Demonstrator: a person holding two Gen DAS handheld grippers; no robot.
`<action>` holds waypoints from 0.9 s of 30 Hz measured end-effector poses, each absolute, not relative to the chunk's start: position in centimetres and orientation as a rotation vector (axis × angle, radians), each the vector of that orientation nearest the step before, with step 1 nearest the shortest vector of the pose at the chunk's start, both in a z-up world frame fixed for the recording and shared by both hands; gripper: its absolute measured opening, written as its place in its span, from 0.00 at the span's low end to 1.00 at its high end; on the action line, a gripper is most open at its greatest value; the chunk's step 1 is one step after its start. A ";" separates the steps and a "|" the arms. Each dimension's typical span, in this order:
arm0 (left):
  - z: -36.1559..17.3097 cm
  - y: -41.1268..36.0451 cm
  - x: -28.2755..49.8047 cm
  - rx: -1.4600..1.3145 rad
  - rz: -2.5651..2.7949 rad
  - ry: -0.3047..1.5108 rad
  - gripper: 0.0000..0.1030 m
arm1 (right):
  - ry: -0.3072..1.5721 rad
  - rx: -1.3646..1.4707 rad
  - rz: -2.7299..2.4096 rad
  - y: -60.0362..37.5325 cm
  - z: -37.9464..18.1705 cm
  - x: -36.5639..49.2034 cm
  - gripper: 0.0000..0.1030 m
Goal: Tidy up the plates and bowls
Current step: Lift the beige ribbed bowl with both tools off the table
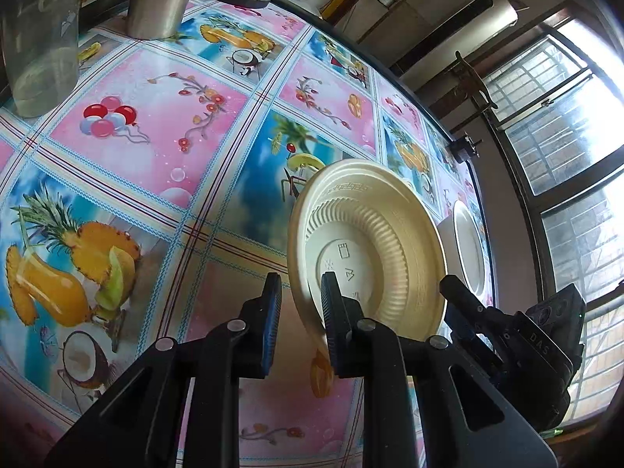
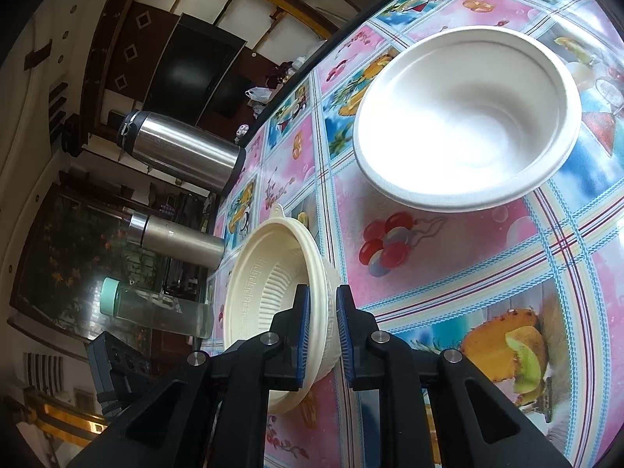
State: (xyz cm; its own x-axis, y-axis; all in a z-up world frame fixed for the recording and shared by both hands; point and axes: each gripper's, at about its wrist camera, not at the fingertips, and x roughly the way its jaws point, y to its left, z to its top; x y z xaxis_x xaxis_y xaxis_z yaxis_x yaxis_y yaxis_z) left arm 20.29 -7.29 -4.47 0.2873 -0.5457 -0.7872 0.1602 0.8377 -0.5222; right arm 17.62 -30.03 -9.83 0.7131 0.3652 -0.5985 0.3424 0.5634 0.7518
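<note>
A cream ribbed bowl (image 1: 374, 249) is held on edge above the table; its underside faces the left wrist camera. My right gripper (image 2: 323, 335) is shut on this cream bowl's rim (image 2: 273, 296). My left gripper (image 1: 300, 308) is open; its jaws straddle the near rim of the cream bowl without clamping it. A larger white bowl (image 2: 464, 117) sits upright on the patterned tablecloth beyond the right gripper; it also shows in the left wrist view (image 1: 468, 249) behind the cream bowl.
Two steel flasks (image 2: 183, 148) (image 2: 175, 238) and a clear bottle with a green cap (image 2: 156, 308) stand along the table's edge. In the left wrist view the flask (image 1: 163, 0) and bottle (image 1: 39, 39) stand at the far left. A window (image 1: 565, 156) lies beyond the table.
</note>
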 end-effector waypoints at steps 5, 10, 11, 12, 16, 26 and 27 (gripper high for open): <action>-3.7 -7.3 19.8 -0.364 -0.489 1.165 0.13 | 0.795 0.996 0.022 -30.0 -9.3 17.4 0.21; -4.0 -7.0 19.9 -0.383 -0.488 1.168 0.10 | 0.812 0.972 0.013 -29.6 -9.4 17.6 0.17; -4.0 -7.0 20.0 -0.385 -0.488 1.168 0.10 | 0.816 0.968 0.011 -29.5 -9.5 17.6 0.15; -4.0 -7.0 19.9 -0.384 -0.488 1.167 0.10 | 0.817 0.966 0.008 -29.5 -9.5 17.6 0.12; -3.9 -7.2 19.9 -0.374 -0.487 1.164 0.10 | 0.816 0.968 -0.012 -29.5 -9.6 17.4 0.09; -3.9 -7.3 19.1 -0.368 -0.496 1.168 0.10 | 0.816 0.976 -0.023 -29.5 -9.5 16.5 0.09; -3.9 -7.4 18.9 -0.364 -0.500 1.168 0.10 | 0.822 0.982 -0.026 -29.5 -9.5 16.3 0.09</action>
